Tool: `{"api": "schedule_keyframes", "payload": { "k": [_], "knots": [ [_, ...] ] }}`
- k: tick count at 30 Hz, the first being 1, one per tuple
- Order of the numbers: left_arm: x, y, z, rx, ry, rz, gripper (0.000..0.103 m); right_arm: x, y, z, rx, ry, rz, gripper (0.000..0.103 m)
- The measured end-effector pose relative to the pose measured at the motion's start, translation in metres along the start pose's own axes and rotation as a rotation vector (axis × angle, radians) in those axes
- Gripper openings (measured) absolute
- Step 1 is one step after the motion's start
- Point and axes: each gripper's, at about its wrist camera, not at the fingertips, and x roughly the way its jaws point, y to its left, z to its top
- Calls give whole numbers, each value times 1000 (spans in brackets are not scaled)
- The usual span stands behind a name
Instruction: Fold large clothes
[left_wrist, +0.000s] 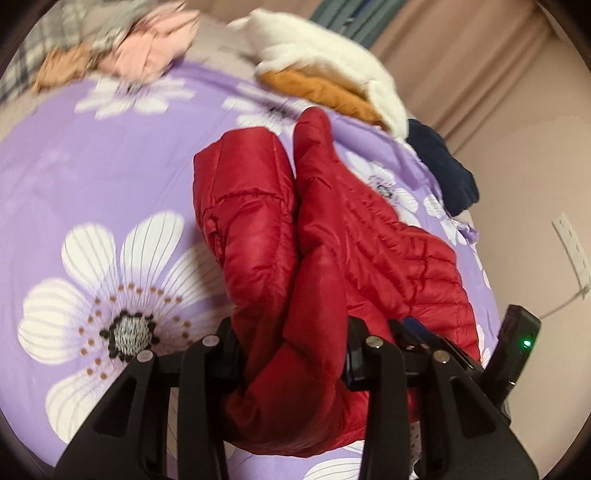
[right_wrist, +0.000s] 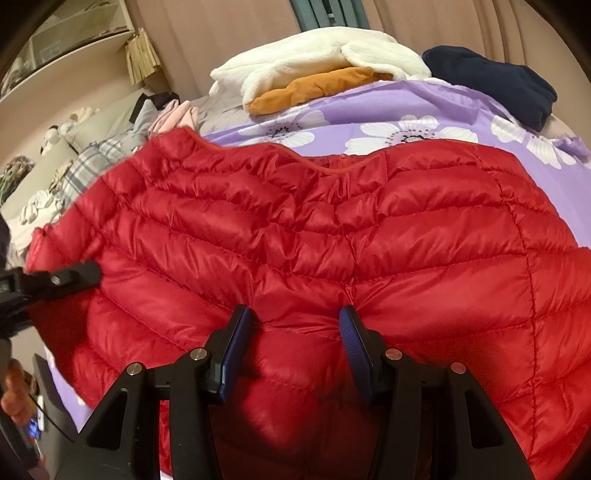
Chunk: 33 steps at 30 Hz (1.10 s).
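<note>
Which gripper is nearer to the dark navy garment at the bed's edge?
Probably the right. The right gripper grips the red jacket on the navy garment side; the left gripper holds the jacket's opposite side.

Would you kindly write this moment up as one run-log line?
step: fold | item: red puffer jacket on floral bedspread | left gripper: shut on jacket | right gripper: shut on jacket

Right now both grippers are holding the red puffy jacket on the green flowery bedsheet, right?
Nearly. The left gripper and right gripper both pinch the red puffy jacket, but the bedsheet is purple with white flowers, not green. Both wrist views show that.
</note>
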Motion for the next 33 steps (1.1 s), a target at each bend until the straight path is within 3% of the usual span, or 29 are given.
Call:
{"api": "schedule_keyframes", "payload": {
  "k": [14, 24, 28, 33],
  "knots": [
    [-21, -79, 6, 287, -96, -48, 37, -3, -9, -4, 58, -6, 42, 53],
    [-12, -126, -15, 471, -65, -126, 37, -4, -30, -5, 147, 17, 135, 50],
    [-3, -134, -22, 503, -33, -158, 37, 0, -46, -1, 212, 59, 221, 49],
    [8, -128, -14, 439, 22, -219, 37, 8, -71, 6, 326, 134, 347, 47]
  ]
}}
